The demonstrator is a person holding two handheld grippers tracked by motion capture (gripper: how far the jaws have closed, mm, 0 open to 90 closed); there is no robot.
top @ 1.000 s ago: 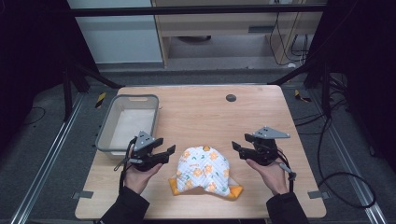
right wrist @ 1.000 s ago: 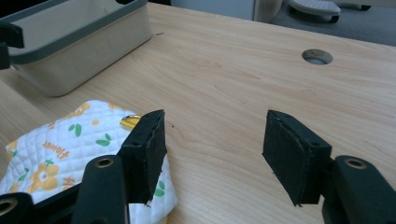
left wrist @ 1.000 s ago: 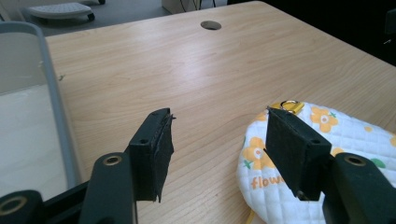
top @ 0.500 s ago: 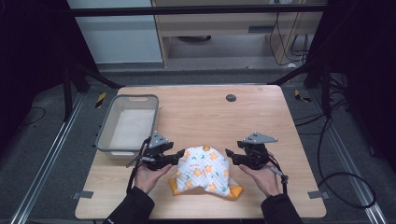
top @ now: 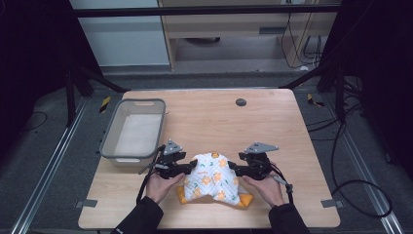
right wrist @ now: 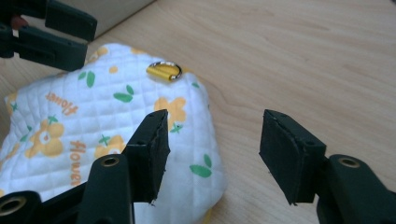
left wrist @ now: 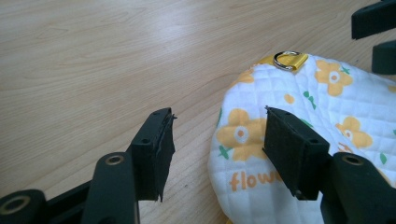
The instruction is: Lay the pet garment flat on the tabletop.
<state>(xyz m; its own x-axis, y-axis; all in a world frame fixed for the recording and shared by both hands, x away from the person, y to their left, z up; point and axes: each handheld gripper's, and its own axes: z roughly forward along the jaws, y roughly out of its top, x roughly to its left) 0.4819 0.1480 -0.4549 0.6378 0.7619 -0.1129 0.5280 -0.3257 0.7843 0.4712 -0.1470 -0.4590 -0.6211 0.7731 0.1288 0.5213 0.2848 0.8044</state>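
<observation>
- Quilted white fabric printed with orange flowers — a padded cloth item [top: 212, 178] with a yellow-orange underside — is seen lying on the wooden table [top: 272, 122], near its front edge.
- The left gripper [top: 191, 167] is held at the cloth's left edge; its jaws are spread apart, one pad over the cloth, the other over bare wood.
- The right gripper [top: 234, 168] is held at the right edge, jaws apart and lately narrowing, nothing pinched.
- A yellow loop with a metal ring [right wrist: 164, 71] is seen at the far edge.
- A grey bin [top: 134, 129] stands to the left — apart from the cloth.
</observation>
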